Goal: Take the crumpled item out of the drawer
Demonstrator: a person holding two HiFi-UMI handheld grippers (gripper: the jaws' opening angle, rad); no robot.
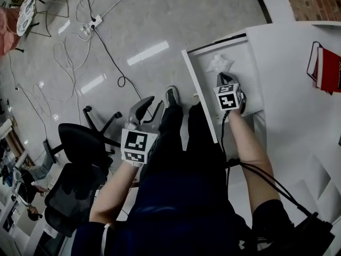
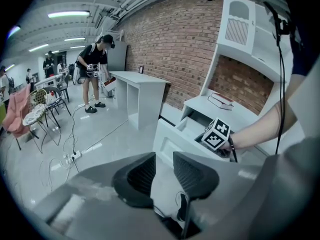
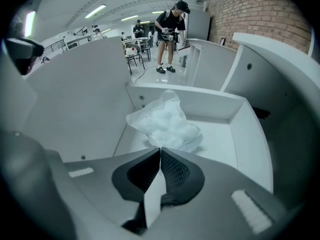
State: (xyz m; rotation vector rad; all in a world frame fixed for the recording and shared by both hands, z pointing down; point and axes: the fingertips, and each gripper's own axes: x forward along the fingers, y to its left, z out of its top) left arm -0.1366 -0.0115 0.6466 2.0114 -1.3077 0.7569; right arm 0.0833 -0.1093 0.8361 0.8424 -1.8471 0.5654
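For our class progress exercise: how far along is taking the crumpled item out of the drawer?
Done: the drawer stands open. In hand: the right tongs are shut on the near edge of the crumpled item, which lies inside the drawer. Left: lifting it clear. The left tongs hang open and empty, away from the drawer.

Black office chair [image 1: 80, 143] on the grey floor [image 1: 176, 15], left side. White power strip [image 1: 95, 21] near the floor's far edge, with black and white cables [image 1: 109, 52] trailing from it. Red book [image 1: 326, 68] lying by the right edge of the white desktop [image 1: 287, 63]. Background: brick wall [image 2: 185, 49], a white table [image 2: 140, 86] along it, a person [image 2: 95, 69] standing at the table's end.
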